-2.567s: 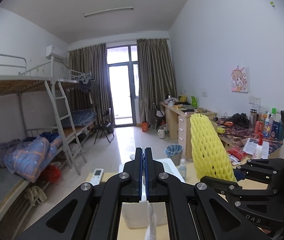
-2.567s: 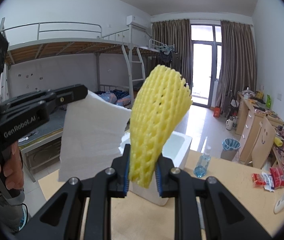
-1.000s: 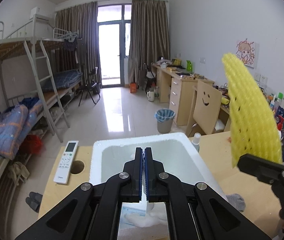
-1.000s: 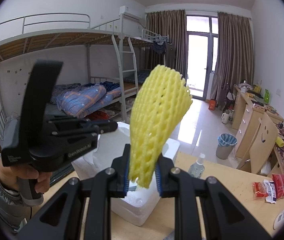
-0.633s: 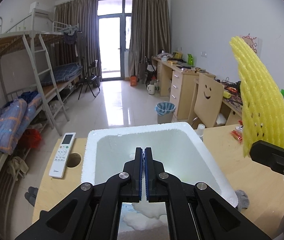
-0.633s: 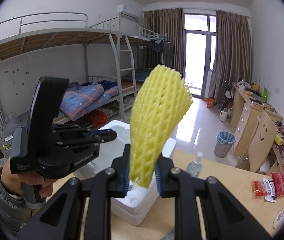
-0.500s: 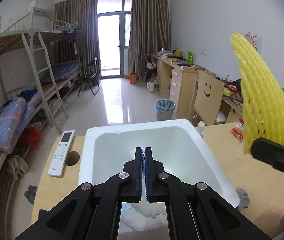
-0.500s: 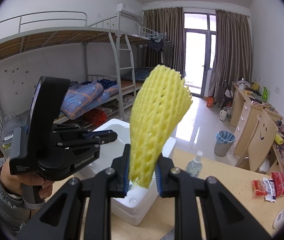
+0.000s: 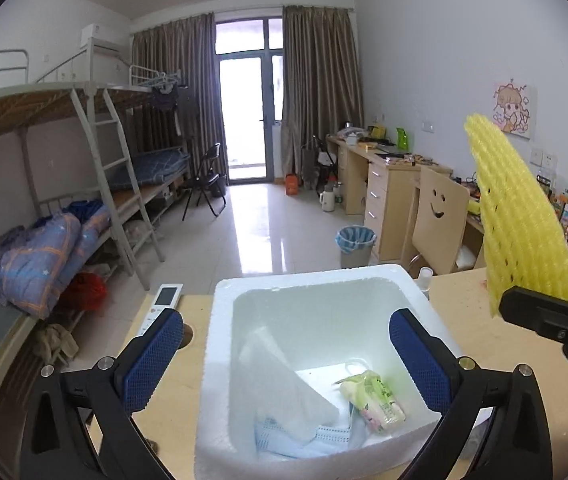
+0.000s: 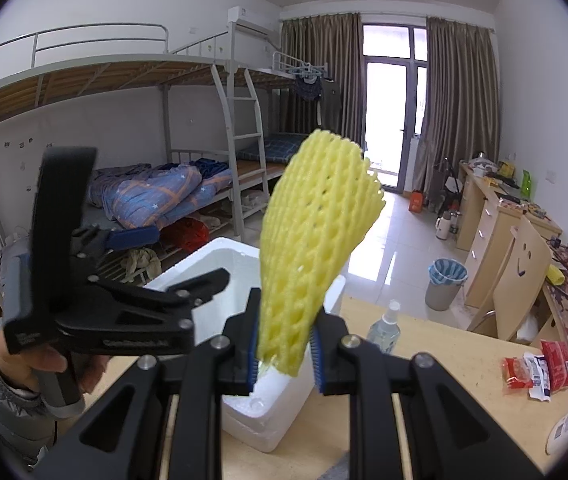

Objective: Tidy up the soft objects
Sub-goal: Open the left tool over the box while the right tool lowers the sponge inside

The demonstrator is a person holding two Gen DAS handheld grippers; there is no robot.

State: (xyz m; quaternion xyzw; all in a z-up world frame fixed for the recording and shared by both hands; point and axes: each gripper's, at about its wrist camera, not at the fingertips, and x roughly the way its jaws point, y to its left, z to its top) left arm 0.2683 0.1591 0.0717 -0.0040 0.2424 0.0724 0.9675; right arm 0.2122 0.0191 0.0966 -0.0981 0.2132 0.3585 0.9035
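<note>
My left gripper (image 9: 285, 344) has just sprung open over the white foam box (image 9: 220, 360), pads spread wide with nothing between them. Only the left wrist view looks down into that box: a white foam sheet (image 9: 284, 384) leans against the near-left wall, over a blue face mask (image 9: 303, 436), with a green tissue pack (image 9: 373, 400) beside it on the floor. The right wrist view hides all of that behind the box's wall, but it alone shows my right gripper (image 10: 284, 346) pinching the base of the yellow foam net (image 10: 315, 240), which stands upright, and a hand (image 10: 32, 360) gripping the left tool's handle. From the left, the net rises to the right of the box, past its rim. The wooden table (image 9: 479, 328) lies bare right of the box; a remote (image 9: 160, 308) sits close off its left edge and a spray bottle (image 10: 383, 328) just behind its far corner
</note>
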